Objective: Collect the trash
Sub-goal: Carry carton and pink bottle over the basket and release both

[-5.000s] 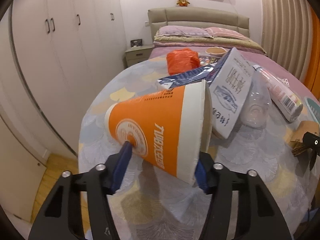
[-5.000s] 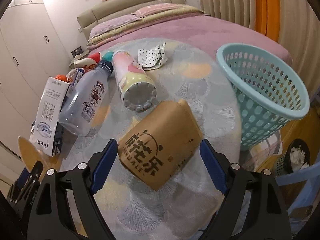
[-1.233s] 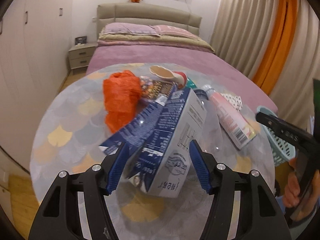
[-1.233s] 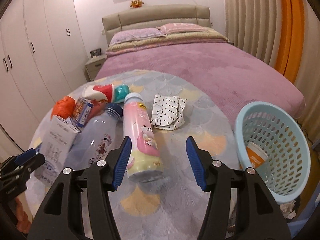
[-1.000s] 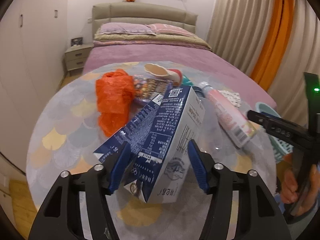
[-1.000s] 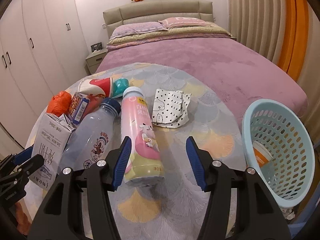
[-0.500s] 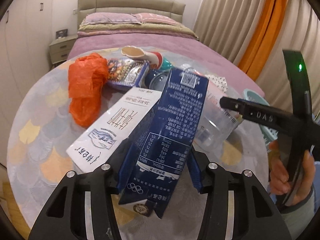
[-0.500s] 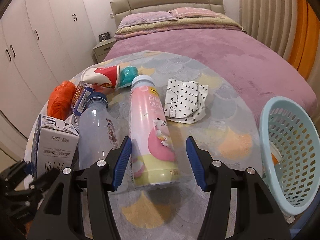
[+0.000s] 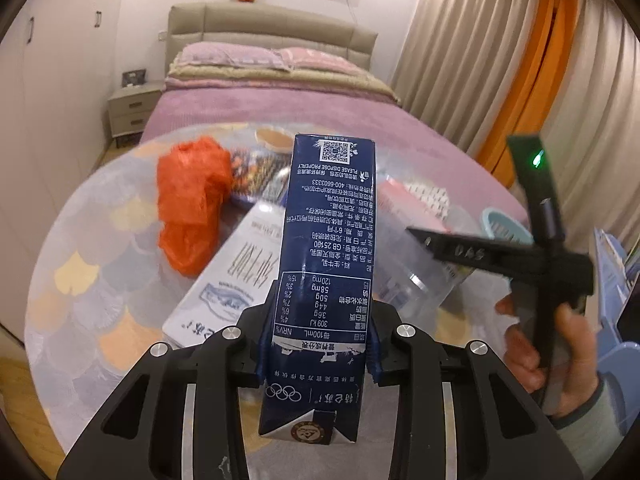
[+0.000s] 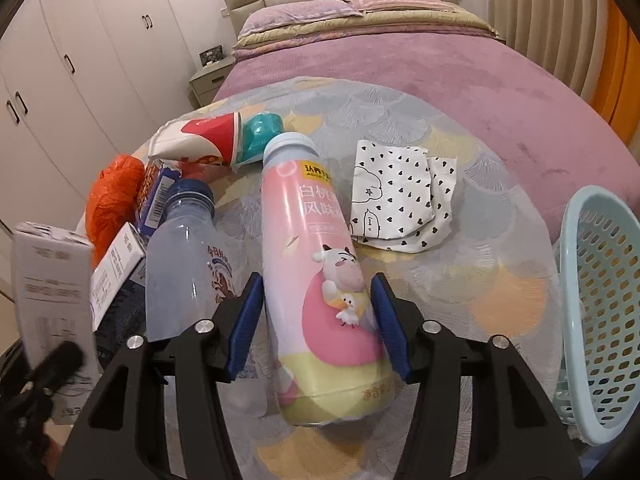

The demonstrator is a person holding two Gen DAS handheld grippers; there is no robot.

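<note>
My left gripper is shut on a dark blue milk carton and holds it upright above the round table. A second, white carton lies under it. My right gripper is open, its pads on either side of a pink drink bottle that lies on the table; they do not press it. The carton also shows at the left of the right wrist view. A light blue basket stands off the table's right edge.
On the table lie a clear bottle, an orange plastic bag, a red and white cup, a teal cup, a snack packet and a dotted paper bag. A bed is behind.
My left gripper has closed on the blue carton and lifted it upright off the table. My right gripper has moved down and forward around the pink bottle.
</note>
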